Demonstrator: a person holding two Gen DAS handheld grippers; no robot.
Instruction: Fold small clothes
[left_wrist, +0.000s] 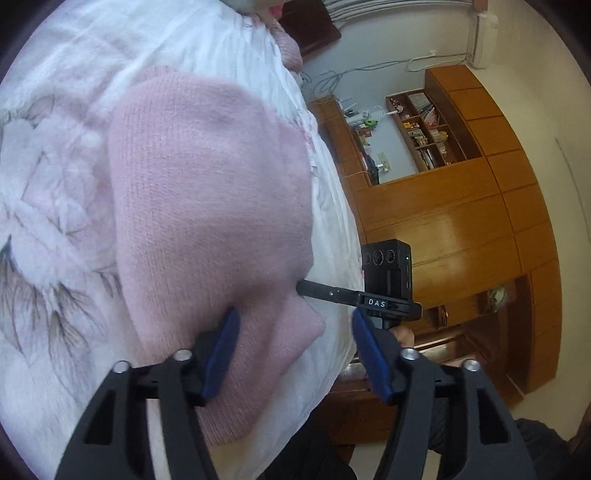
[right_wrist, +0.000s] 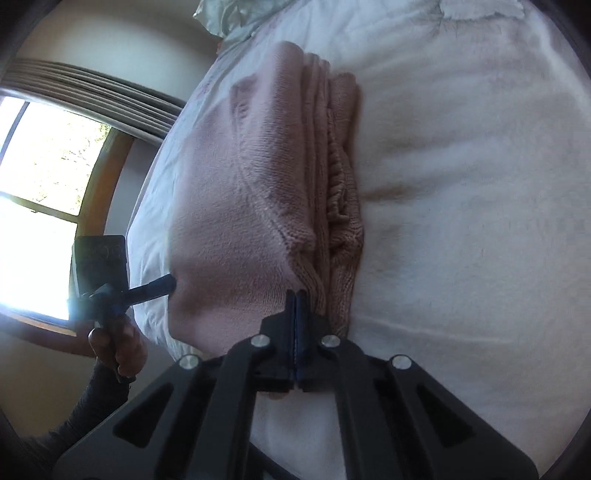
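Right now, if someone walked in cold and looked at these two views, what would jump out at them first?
The pink knitted garment, folded into layers on the white bedcover, fills the middle of both views. The right gripper is shut at its near edge, while the left gripper stands open around a corner of it. Beyond the bed, an orange-brown wooden cabinet fills the right side of the left wrist view.

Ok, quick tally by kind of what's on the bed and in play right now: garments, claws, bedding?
Pink knitted garment: 1
Claws: 2, the left claw open, the right claw shut on the garment's edge
White bed cover: 1
Pale pillow at the bed's far end: 1
Total: 5
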